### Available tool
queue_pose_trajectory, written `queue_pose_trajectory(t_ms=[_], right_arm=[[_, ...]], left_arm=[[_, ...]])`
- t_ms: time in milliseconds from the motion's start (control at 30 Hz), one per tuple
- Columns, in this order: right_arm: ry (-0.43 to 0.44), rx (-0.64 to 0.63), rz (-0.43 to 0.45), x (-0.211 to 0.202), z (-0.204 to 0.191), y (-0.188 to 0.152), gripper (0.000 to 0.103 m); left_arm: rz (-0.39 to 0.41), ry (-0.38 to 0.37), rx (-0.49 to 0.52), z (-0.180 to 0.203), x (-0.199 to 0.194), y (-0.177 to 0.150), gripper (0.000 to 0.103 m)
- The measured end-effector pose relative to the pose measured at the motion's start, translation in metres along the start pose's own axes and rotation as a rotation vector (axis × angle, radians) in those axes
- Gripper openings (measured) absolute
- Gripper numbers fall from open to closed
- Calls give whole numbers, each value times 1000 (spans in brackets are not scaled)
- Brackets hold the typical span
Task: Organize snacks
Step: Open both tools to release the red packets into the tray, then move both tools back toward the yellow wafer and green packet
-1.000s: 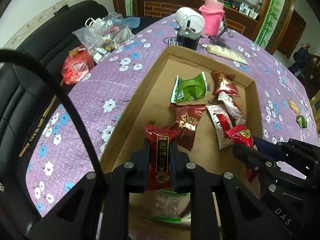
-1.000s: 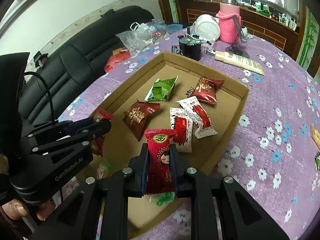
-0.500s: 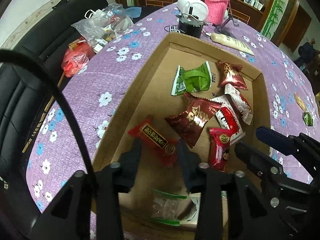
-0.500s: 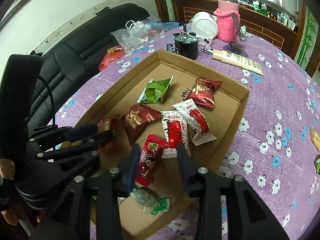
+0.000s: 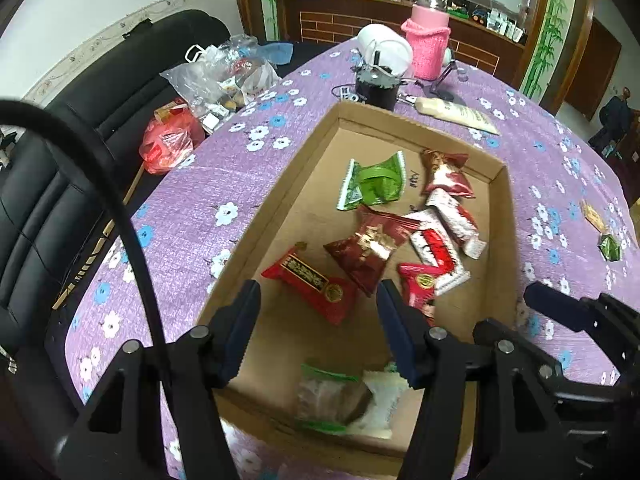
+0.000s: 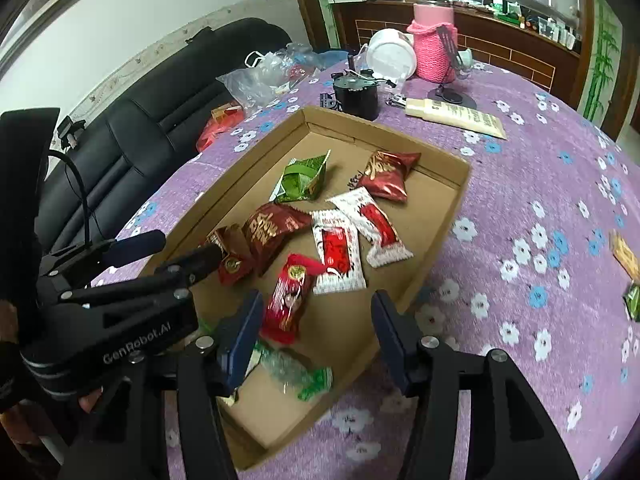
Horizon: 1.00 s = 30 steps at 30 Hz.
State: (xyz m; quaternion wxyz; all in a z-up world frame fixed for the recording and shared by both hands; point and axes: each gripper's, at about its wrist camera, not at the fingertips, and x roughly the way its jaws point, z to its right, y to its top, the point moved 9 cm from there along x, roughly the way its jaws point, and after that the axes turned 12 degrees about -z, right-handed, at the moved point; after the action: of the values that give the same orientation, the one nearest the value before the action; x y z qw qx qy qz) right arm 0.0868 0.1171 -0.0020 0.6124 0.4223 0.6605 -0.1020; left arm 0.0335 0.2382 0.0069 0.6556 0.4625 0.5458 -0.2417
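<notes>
A shallow cardboard box [image 5: 256, 228] [image 6: 448, 220] on the purple flowered table holds several snack packets. My left gripper [image 5: 318, 292] is open and empty above the box's near end, over a red packet with a black label [image 5: 312, 284]. My right gripper [image 6: 316, 300] is open and empty above a red packet with a face on it [image 6: 290, 296]. A green packet [image 5: 372, 184] [image 6: 300, 178] and red-and-white packets [image 6: 340, 252] lie further in. The left gripper also shows in the right wrist view [image 6: 180, 254], the right one in the left wrist view [image 5: 540, 304].
Two loose snacks [image 6: 634, 276] lie on the table at the right. A black pot [image 5: 376, 88], white jar, pink-sleeved jar [image 5: 428, 48] and cream tube [image 6: 452, 114] stand behind the box. Plastic bags [image 5: 224, 80] and a black sofa [image 6: 132, 120] are at the left.
Both grippers opened and let go of their red packets, which dropped into the box. Both grippers then drew back and up from the box.
</notes>
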Motion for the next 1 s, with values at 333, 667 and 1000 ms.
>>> queue_pose_trajectory(t_ms=[333,667,1000], right_arm=[[37,153,26,-39,56,-57,61],[4,328,40,-67,139,-130,66],[-48,408,43,-83,213,-163,70]], left_arm=[[5,-74,110,83,-19,-30,64],[-1,-118,305,201,-17,-63,66],[1,-96,386,272,-9,-69,66]])
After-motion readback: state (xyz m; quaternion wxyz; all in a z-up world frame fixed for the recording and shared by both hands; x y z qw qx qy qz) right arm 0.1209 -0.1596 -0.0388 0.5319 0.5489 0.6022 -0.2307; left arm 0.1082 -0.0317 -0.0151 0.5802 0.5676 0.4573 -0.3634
